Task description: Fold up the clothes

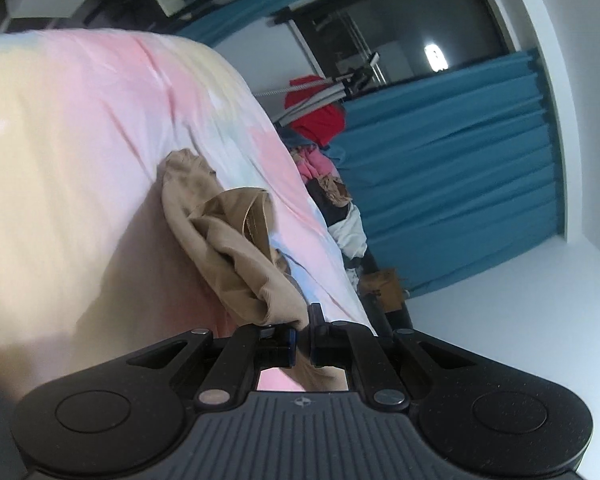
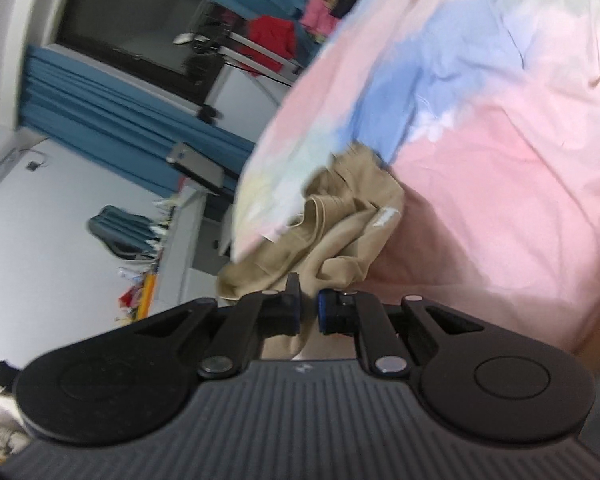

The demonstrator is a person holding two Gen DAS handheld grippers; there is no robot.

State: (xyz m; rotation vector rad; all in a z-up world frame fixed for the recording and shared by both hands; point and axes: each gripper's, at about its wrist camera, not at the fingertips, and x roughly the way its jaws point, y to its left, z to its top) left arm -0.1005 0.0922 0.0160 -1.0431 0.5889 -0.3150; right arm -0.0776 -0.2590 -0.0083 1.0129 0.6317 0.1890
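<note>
A crumpled tan garment (image 1: 228,236) hangs bunched over the pastel pink, blue and yellow bedsheet (image 1: 100,120). My left gripper (image 1: 303,340) is shut on one edge of the tan garment, with cloth pinched between its pads. In the right wrist view the same tan garment (image 2: 340,232) bunches just ahead of my right gripper (image 2: 309,312), which is shut on another edge of it. The bedsheet (image 2: 500,160) fills the right of that view. Both views are tilted and blurred.
A pile of mixed clothes (image 1: 332,184) lies at the far edge of the bed. A red garment (image 1: 320,116) hangs on a rack by blue curtains (image 1: 460,160) and a dark window (image 1: 400,32). A desk with a chair (image 2: 120,232) stands beside the bed.
</note>
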